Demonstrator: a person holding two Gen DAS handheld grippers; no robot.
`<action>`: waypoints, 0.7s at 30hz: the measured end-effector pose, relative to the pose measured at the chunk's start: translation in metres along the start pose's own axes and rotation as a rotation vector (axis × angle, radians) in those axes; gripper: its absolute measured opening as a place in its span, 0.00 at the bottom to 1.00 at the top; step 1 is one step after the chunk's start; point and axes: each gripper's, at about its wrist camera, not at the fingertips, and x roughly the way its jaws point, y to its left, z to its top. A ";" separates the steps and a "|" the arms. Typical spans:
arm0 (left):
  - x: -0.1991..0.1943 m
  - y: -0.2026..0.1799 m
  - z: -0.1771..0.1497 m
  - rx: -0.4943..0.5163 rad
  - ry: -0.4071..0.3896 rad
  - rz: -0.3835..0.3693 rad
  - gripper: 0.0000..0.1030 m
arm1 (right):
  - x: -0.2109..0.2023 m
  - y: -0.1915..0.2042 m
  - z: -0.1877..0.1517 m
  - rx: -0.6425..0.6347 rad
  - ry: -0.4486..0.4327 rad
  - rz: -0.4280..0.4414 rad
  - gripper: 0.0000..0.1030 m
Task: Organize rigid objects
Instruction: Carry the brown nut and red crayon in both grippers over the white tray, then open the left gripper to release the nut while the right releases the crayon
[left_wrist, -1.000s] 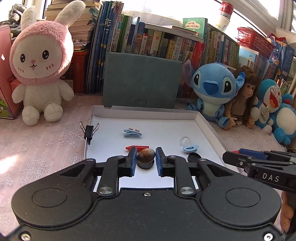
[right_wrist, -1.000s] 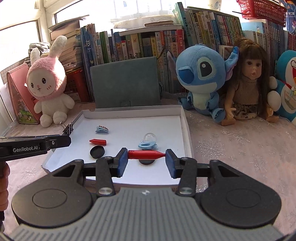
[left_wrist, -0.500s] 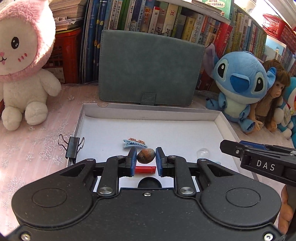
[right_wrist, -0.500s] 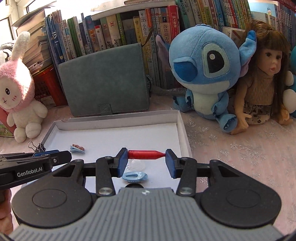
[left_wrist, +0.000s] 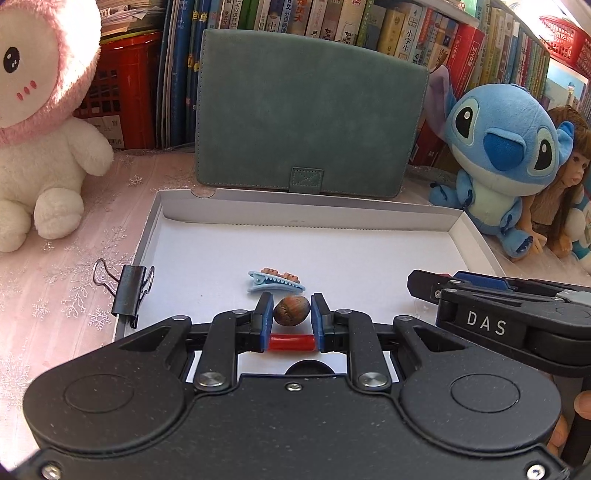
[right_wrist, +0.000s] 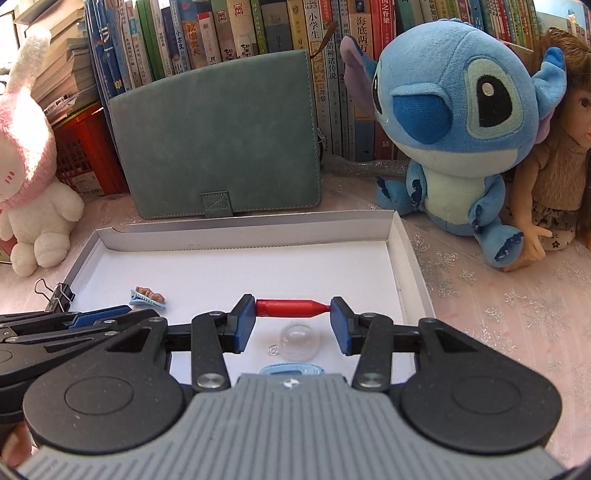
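A white tray (left_wrist: 472, 236) lies before a green case (left_wrist: 306, 110). The left gripper (left_wrist: 287, 317) pinches a brown nut (left_wrist: 291, 311) over it, near a blue hair clip (left_wrist: 275, 282). Only the right view shows the right gripper (right_wrist: 292, 321) clamping a red crayon (right_wrist: 291, 308) endwise above a clear dome (right_wrist: 299, 341).

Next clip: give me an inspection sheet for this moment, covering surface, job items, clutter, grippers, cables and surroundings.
Surface: pink snowflake tablecloth under a white shallow box.
Job's things: in the box lie a blue hair clip, a clear dome and a red piece.
Clutter: black binder clip on the box's left wall.
Grippers: left gripper shut on a brown nut; right gripper shut on a red crayon endwise.
Cables: nothing seen.
Surroundings: green case, books, blue plush, bunny plush, doll.
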 end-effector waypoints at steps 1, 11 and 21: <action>0.001 0.000 0.000 0.003 -0.001 0.004 0.20 | 0.002 0.001 0.000 -0.004 0.001 -0.003 0.49; 0.005 -0.002 -0.004 0.023 -0.017 0.014 0.20 | 0.014 0.005 -0.005 -0.025 0.021 -0.031 0.49; 0.005 -0.006 -0.009 0.041 -0.046 0.029 0.20 | 0.015 0.004 -0.006 -0.042 0.017 -0.044 0.49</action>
